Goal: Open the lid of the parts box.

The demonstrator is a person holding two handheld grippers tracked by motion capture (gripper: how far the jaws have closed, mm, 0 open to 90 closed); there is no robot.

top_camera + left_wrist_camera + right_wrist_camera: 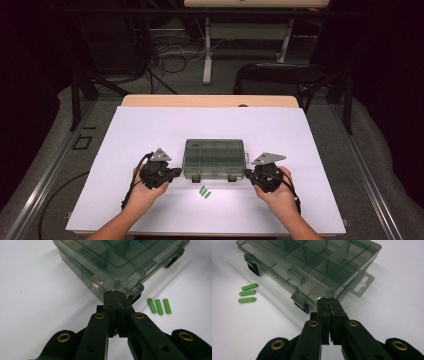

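A smoky clear plastic organiser box (214, 159) with its lid down and two black front latches lies mid-table on the white sheet (150, 130). Three small green ribbed sticks (204, 192) lie side by side just in front of it. My left gripper (179, 173) sits at the box's left front corner, jaws pressed together with nothing between them; in the left gripper view the box (120, 260) and the sticks (160, 306) lie just beyond its tips (117, 293). My right gripper (247, 173) mirrors it at the right front corner, also shut and empty (328, 300), facing the box (312, 262) and sticks (248, 293).
The white sheet covers a wooden table (210, 100). A black chair (280, 75) stands behind the far edge, with another table's legs and cables (175, 52) on the floor beyond. A hang tab (361, 285) sticks out from the box's right end.
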